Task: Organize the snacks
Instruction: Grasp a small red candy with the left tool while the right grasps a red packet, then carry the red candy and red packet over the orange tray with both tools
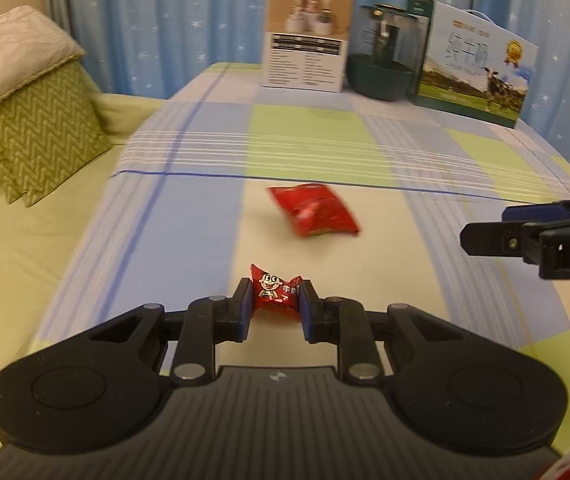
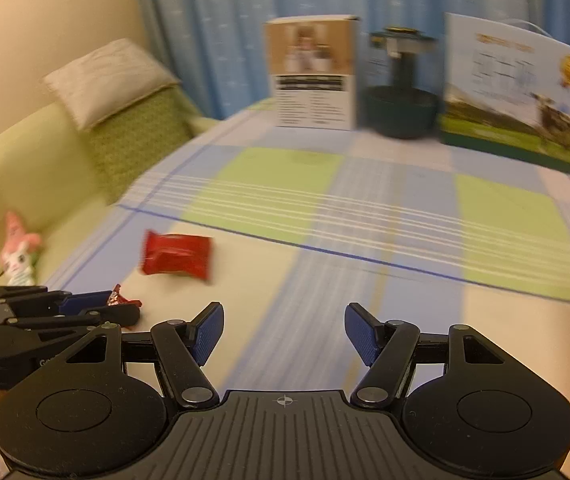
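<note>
My left gripper (image 1: 275, 300) is shut on a small red candy with a cartoon face (image 1: 274, 293), held just above the checked tablecloth (image 1: 317, 136). The same gripper (image 2: 117, 306) and candy (image 2: 121, 300) show at the lower left of the right wrist view. A larger red snack packet (image 1: 313, 210) lies flat on the cloth a little beyond the candy; it also shows in the right wrist view (image 2: 176, 256). My right gripper (image 2: 284, 332) is open and empty above the cloth, and its fingers (image 1: 493, 236) enter the left wrist view from the right edge.
At the back stand a brown-and-white box (image 1: 307, 36), a dark green appliance (image 1: 385, 56) and a milk carton box (image 1: 477, 64) before a blue curtain. A green sofa with cushions (image 1: 33, 120) lies to the left, with a pink plush toy (image 2: 19, 254) on it.
</note>
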Available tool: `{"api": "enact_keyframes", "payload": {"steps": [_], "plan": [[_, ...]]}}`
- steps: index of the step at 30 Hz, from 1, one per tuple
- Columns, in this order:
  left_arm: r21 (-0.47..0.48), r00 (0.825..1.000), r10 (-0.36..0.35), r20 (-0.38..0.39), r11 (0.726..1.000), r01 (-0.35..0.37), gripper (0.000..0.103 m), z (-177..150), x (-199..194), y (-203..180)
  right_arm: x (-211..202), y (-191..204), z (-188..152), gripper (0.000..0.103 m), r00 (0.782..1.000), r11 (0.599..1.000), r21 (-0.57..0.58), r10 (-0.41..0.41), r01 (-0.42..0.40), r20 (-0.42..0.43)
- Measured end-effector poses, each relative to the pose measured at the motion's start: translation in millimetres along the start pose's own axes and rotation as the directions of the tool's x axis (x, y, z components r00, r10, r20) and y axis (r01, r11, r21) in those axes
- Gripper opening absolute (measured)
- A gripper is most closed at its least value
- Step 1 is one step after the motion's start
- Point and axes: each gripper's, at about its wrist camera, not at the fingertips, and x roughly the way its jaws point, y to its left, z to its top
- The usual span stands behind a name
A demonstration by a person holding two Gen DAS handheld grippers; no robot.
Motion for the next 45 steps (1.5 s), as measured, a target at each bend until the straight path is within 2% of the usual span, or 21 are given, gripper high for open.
{"api": "enact_keyframes", "payload": {"steps": [4, 14, 21, 25, 26, 27, 36, 45], "plan": [[-0.017, 1.0, 0.021, 0.007, 1.0, -0.02, 0.021, 1, -9, 18, 16, 16, 3, 0.067, 0.999, 0.998, -0.051, 0.042, -0.041, 0.01], [-0.051, 0.999, 0.036, 0.035, 0.998, -0.034, 0.021, 7, -19, 43, 61, 40, 26, 0.067, 0.985, 0.986, -0.004, 0.167, -0.167, 0.041], [-0.07, 0.999, 0.039, 0.035, 0.997, -0.037, 0.021, 3, -20, 50, 95, 37, 31, 0.067, 0.985, 0.983, 0.066, 0.171, -0.171, 0.005], [-0.074, 0.999, 0.035, 0.029, 0.997, -0.033, 0.021, 0, -18, 48, 101, 34, 30, 0.067, 0.982, 0.978, 0.096, 0.186, -0.187, 0.014], [-0.076, 0.999, 0.034, 0.026, 0.997, -0.032, 0.021, 0, -17, 47, 102, 33, 30, 0.055, 0.982, 0.977, 0.102, 0.189, -0.189, 0.014], [-0.078, 0.999, 0.032, 0.023, 0.996, -0.03, 0.021, 0, -17, 47, 102, 33, 31, 0.049, 0.981, 0.976, 0.101, 0.192, -0.192, 0.01], [-0.069, 1.0, 0.015, 0.018, 0.998, -0.014, 0.021, -2, -25, 34, 81, 32, 22, 0.043, 0.994, 0.993, 0.041, 0.111, -0.111, 0.005], [-0.047, 0.999, -0.033, 0.025, 0.998, 0.034, 0.021, 3, -53, 8, 10, 15, 6, 0.043, 0.999, 0.995, 0.099, 0.015, -0.018, 0.03]]}}
